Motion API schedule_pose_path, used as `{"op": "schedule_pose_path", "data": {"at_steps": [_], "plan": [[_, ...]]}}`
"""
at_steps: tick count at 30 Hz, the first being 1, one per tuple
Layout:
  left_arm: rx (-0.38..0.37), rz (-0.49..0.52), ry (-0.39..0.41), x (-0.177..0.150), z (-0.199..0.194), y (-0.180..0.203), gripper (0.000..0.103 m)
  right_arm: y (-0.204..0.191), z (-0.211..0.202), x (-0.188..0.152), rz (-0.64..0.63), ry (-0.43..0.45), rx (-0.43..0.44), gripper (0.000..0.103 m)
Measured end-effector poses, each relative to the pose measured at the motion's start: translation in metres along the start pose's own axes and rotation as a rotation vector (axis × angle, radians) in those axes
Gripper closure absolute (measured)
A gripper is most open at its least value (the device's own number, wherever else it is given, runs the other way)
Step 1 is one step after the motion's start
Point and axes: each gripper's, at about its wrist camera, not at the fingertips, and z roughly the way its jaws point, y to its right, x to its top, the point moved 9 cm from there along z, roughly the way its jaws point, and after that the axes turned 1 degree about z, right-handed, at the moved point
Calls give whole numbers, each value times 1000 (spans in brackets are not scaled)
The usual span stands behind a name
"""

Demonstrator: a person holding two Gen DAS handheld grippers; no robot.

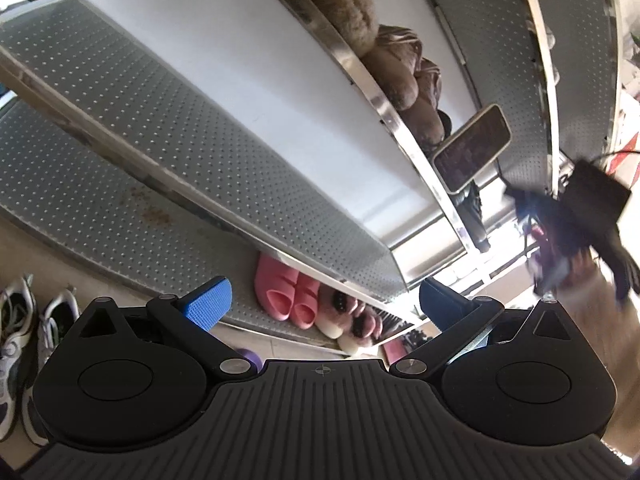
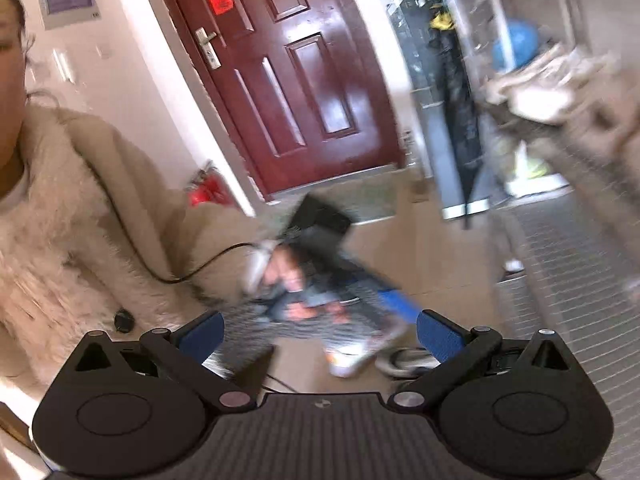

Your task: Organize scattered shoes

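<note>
My left gripper (image 1: 324, 300) is open with nothing between its blue pads (image 1: 208, 300), facing a tilted metal shoe rack (image 1: 192, 120). A pair of pink slippers (image 1: 280, 296) and fluffy pink slippers with black eyes (image 1: 352, 320) sit on a low shelf. Brown furry slippers (image 1: 352, 12) fill the shelf above. Two white-and-grey sneakers (image 1: 24, 344) lie on the floor at the left. My right gripper (image 2: 318, 332) is open and empty, above a blurred grey sneaker (image 2: 356, 356) on the floor.
A phone (image 1: 472, 148) is clipped to the rack's edge. A person in a fluffy beige coat (image 2: 80, 208) stands at the left, a hand (image 2: 288, 272) holding the other device. Beyond are a dark red door (image 2: 288, 72), a fire extinguisher (image 2: 204, 192) and a black umbrella (image 2: 460, 120).
</note>
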Motion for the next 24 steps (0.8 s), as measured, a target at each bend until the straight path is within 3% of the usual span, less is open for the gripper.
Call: {"op": "schedule_pose_path", "data": {"at_steps": [6, 9, 10, 12, 13, 15, 17, 20, 21, 24], "plan": [[22, 22, 12, -4, -15, -1, 1, -36, 76, -62, 220, 105, -199, 1], [47, 35, 5, -10, -20, -1, 1, -47, 97, -81, 302, 117, -389, 1], [59, 31, 3, -13, -21, -2, 1, -52, 103, -83, 295, 121, -493, 1], [85, 15, 4, -16, -23, -5, 1, -63, 109, -82, 223, 104, -700, 1], [98, 5, 4, -18, -25, -6, 1, -71, 113, -81, 131, 65, -859, 1], [119, -7, 7, -21, -29, -7, 1, -86, 122, -81, -108, -58, -1172, 1], [131, 3, 10, -25, -34, -6, 1, -99, 132, -86, -356, -172, -1377, 1], [152, 23, 11, -29, -38, -5, 1, -113, 136, -97, -663, -262, -1556, 1], [162, 26, 11, -30, -39, -5, 1, -114, 132, -99, -681, -259, -1581, 1], [196, 29, 10, -32, -40, -8, 1, -104, 92, -100, -455, -121, -1627, 1]]}}
